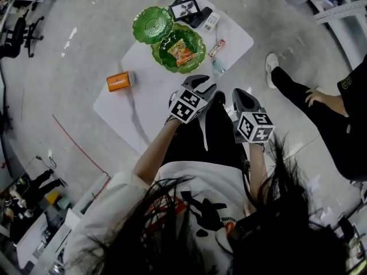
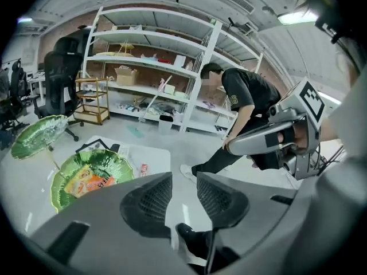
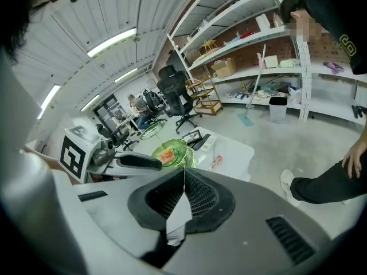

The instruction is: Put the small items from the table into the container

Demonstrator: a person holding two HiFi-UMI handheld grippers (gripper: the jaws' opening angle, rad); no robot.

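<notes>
Two green leaf-shaped dishes sit touching on the white desk (image 1: 149, 105). The nearer bowl (image 1: 162, 55) has one orange-yellow snack packet (image 1: 180, 51) inside, nothing else visible in it. The far dish (image 1: 146, 27) looks bare and overhangs the desk's far-left edge.

Small items are outside the bowl. An orange box (image 1: 118, 81) sits right at the desk's left edge, well apart from the bowl. A red-white stick packet (image 1: 217, 47) lies just beside the bowl's right rim. A small clear thing (image 1: 218, 67) near it is too blurry to ID. At the far corner are a framed picture (image 1: 184, 9), a black flat thing (image 1: 202, 17) and a small white pack (image 1: 211, 22), close together.

The left tool (image 1: 202, 85) is over the desk's near side, short of the bowl. Its jaws stand a narrow gap apart w/ nothing between them, per the left gripper view (image 2: 183, 179). The right tool (image 1: 242, 96) is beside it. Its jaws are pressed together and empty, per the right gripper view (image 3: 183, 173).

The middle and near-left of the desk are bare. There is grey floor (image 1: 86, 50) all round. Another person's leg and white shoe (image 1: 271, 67) are close to the desk's right edge. Office chair (image 1: 23, 30) is far left, well apart.
</notes>
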